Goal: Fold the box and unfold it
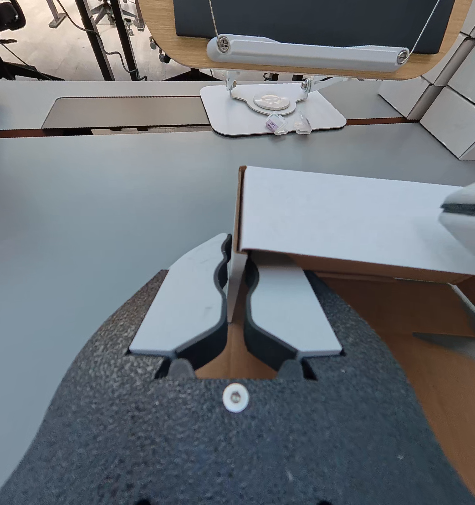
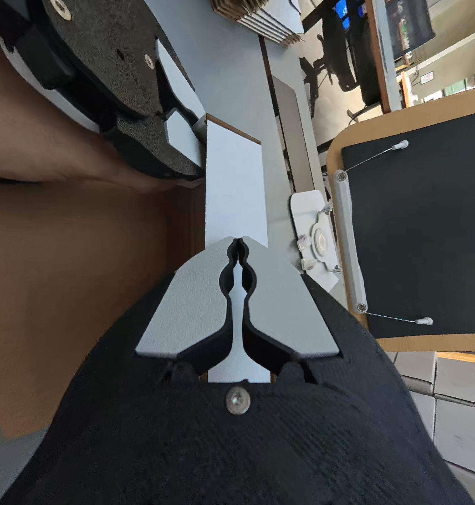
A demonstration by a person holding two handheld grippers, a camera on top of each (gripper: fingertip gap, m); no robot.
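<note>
The box is cardboard, white outside and brown inside, and lies on the grey table. Its white panel stands tilted over the brown inside. My left gripper is shut on the thin side wall at the panel's left corner. My right gripper is shut with its tips touching, and it holds nothing. It lies over the white panel and shows at the right edge of the left wrist view. The left gripper shows at the panel's far corner in the right wrist view.
A wood-framed monitor on a white stand base sits behind the box, with small clear plastic pieces on the base. White boxes are stacked at the far right. Flat cardboard sheets are piled at the table's far left.
</note>
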